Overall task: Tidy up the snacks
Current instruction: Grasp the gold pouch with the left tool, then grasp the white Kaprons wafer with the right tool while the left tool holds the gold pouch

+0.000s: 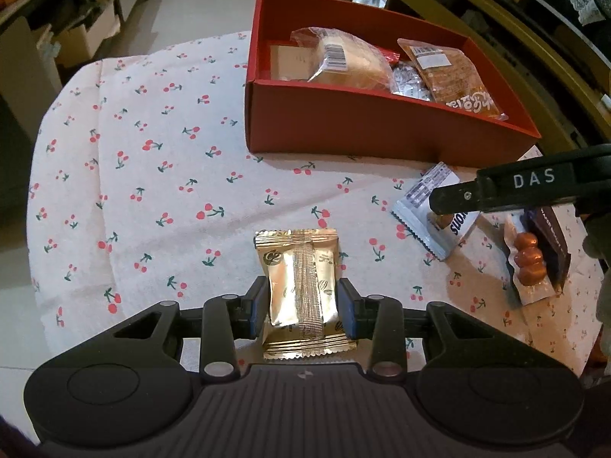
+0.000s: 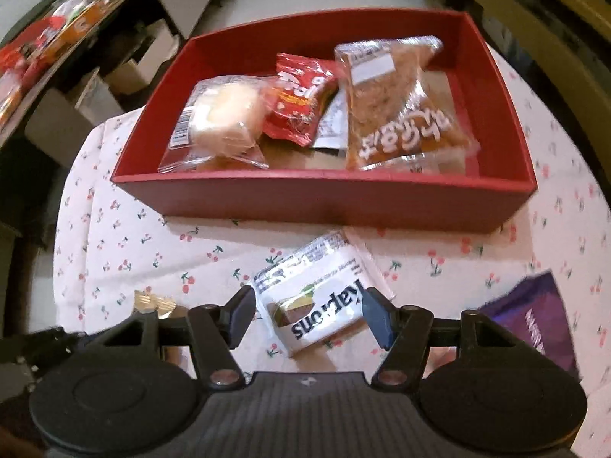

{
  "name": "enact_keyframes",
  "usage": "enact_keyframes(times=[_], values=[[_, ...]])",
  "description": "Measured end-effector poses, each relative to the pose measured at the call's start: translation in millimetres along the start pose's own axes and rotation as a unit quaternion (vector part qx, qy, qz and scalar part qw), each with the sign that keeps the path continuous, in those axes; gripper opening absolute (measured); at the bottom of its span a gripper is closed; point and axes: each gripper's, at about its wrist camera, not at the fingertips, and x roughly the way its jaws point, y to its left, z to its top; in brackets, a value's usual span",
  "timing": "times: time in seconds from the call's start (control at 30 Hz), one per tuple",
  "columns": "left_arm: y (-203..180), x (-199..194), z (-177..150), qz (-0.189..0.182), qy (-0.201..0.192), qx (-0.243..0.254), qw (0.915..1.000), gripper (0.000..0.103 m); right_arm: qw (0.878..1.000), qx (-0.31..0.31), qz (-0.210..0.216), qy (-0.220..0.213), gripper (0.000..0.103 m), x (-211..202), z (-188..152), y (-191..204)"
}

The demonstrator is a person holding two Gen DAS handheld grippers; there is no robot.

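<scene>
A gold foil snack packet [image 1: 296, 263] lies on the cherry-print tablecloth [image 1: 152, 152], and my left gripper [image 1: 303, 299] is shut on its sides. To the right lies a white wafer packet [image 1: 420, 198], with a finger [image 1: 458, 196] of the right gripper just above it. In the right wrist view the same white packet [image 2: 317, 297] sits between the fingers of my right gripper [image 2: 308, 311], which stands open around it, pads close to its edges. Behind it stands the red box [image 2: 324, 198], holding a wrapped bun [image 2: 221, 118], a red packet [image 2: 298, 99] and a brown pastry [image 2: 401, 114].
A purple packet [image 2: 534, 320] and a clear pack of brown balls [image 1: 529, 263] lie at the table's right edge. The round table drops off to the floor on the left. Cardboard boxes [image 1: 88, 34] and shelves stand beyond.
</scene>
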Motion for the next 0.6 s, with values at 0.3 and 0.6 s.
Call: enact_keyframes(times=[0.3, 0.6], values=[[1, 2, -1, -0.012, 0.006, -0.004, 0.9999, 0.046, 0.996, 0.082, 0.039, 0.025, 0.088, 5, 2, -1], [0, 3, -6, -0.002, 0.002, 0.004, 1.0, 0.048, 0.998, 0.019, -0.05, -0.029, 0.087, 15, 13, 29]])
